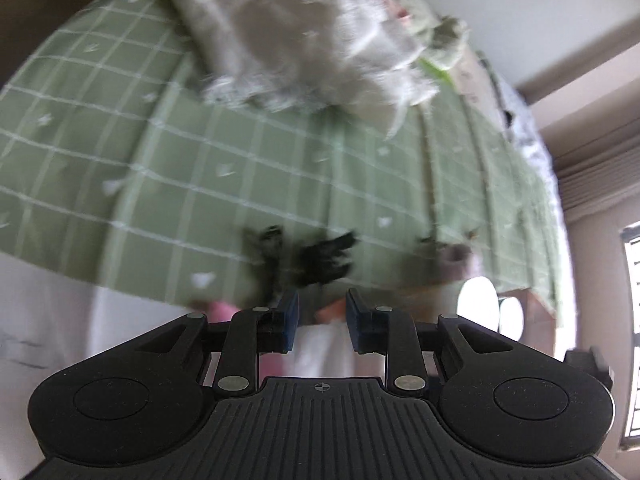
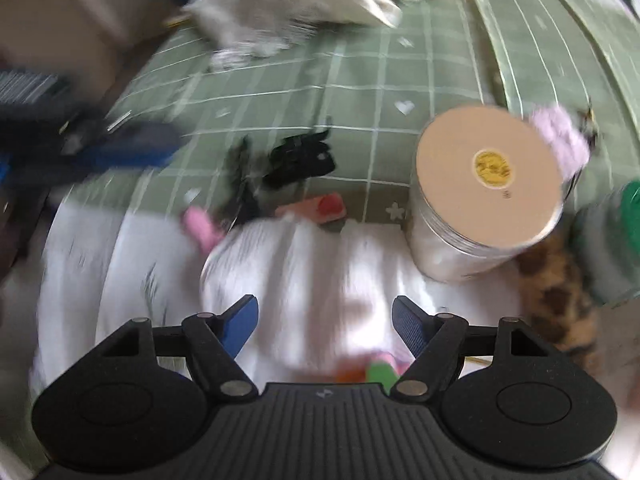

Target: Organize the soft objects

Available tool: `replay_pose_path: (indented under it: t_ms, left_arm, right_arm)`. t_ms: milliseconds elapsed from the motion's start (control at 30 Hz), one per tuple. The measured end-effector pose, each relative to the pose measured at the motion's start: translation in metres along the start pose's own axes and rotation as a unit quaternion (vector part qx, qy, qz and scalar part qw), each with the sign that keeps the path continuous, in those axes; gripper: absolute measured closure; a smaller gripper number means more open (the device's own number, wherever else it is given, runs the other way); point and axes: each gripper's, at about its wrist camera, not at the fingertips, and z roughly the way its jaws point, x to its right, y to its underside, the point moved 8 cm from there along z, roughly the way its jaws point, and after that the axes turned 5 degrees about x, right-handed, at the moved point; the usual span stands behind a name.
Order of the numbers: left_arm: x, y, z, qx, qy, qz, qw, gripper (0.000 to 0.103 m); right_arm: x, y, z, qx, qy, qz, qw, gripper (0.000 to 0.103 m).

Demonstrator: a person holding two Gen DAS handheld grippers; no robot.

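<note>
A green checked sheet (image 1: 168, 168) covers the bed. On it lie a grey-white fluffy cloth (image 1: 304, 36), a small black item (image 1: 320, 256), a pink piece (image 2: 200, 226) and a red-orange piece (image 2: 328, 206). A white cloth (image 2: 304, 272) is spread at the near edge. My left gripper (image 1: 322, 320) hovers above that edge, its jaws a narrow gap apart with nothing pressed between them. My right gripper (image 2: 324, 320) stands wide open over the white cloth and holds nothing. The same black item (image 2: 300, 156) lies beyond it. Both views are blurred.
A clear jar with a tan lid (image 2: 488, 176) stands right of the white cloth. A lilac item (image 2: 560, 140) lies behind the jar and a leopard-print cloth (image 2: 560, 292) in front of it. Wall and window (image 1: 630, 320) are at the right.
</note>
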Motion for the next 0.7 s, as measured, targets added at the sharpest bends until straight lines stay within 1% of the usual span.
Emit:
replay_pose_path:
  t_ms: [33,67,100,133,167,200,267,333,433,467,567,633,700]
  left_arm:
    - [-0.006,0.001,0.003,-0.009,-0.011,0.003,0.9999,0.075]
    - [-0.012,0.004,0.006,-0.020,-0.023,0.007,0.9995,0.075]
    - [-0.020,0.008,0.008,-0.033,-0.030,0.007,0.9990,0.075]
    - [-0.026,0.012,0.011,-0.046,-0.034,0.004,0.9983,0.075]
    - [-0.032,0.017,0.013,-0.060,-0.036,-0.002,0.9976,0.075]
    - [-0.036,0.020,0.016,-0.069,-0.036,-0.011,0.9969,0.075]
    - [-0.041,0.027,0.022,-0.085,-0.033,-0.032,0.9953,0.075]
    - [-0.042,0.031,0.028,-0.091,-0.033,-0.042,0.9944,0.075]
    - [-0.040,0.033,0.040,-0.095,-0.047,-0.036,0.9937,0.075]
    - [-0.039,0.033,0.044,-0.093,-0.052,-0.034,0.9937,0.075]
    - [-0.033,0.031,0.052,-0.084,-0.068,-0.017,0.9939,0.075]
    - [-0.029,0.032,0.057,-0.079,-0.083,0.008,0.9934,0.075]
    - [-0.026,0.032,0.063,-0.073,-0.095,0.040,0.9920,0.075]
  right_arm:
    - [-0.001,-0.001,0.008,-0.006,0.006,0.015,1.000,0.029]
    - [-0.002,0.000,0.014,-0.008,0.013,0.022,1.000,0.031]
    - [-0.003,-0.001,0.016,-0.006,0.020,0.024,1.000,0.047]
    - [-0.006,0.000,0.016,-0.005,0.022,0.018,1.000,0.079]
    - [-0.011,0.001,0.015,-0.008,0.016,0.008,1.000,0.091]
    - [-0.016,-0.001,0.009,-0.004,0.006,0.001,1.000,0.096]
    - [-0.023,-0.010,-0.013,0.028,-0.012,-0.004,1.000,0.096]
    - [-0.026,-0.024,-0.045,0.059,-0.037,0.004,0.998,0.096]
    - [-0.021,-0.042,-0.091,0.103,-0.069,0.020,0.992,0.096]
    - [-0.019,-0.044,-0.103,0.108,-0.080,0.022,0.991,0.096]
    - [-0.016,-0.043,-0.123,0.109,-0.104,0.022,0.988,0.096]
    - [-0.016,-0.034,-0.123,0.083,-0.119,0.026,0.989,0.095]
    - [-0.014,-0.026,-0.114,0.056,-0.120,0.033,0.991,0.091]
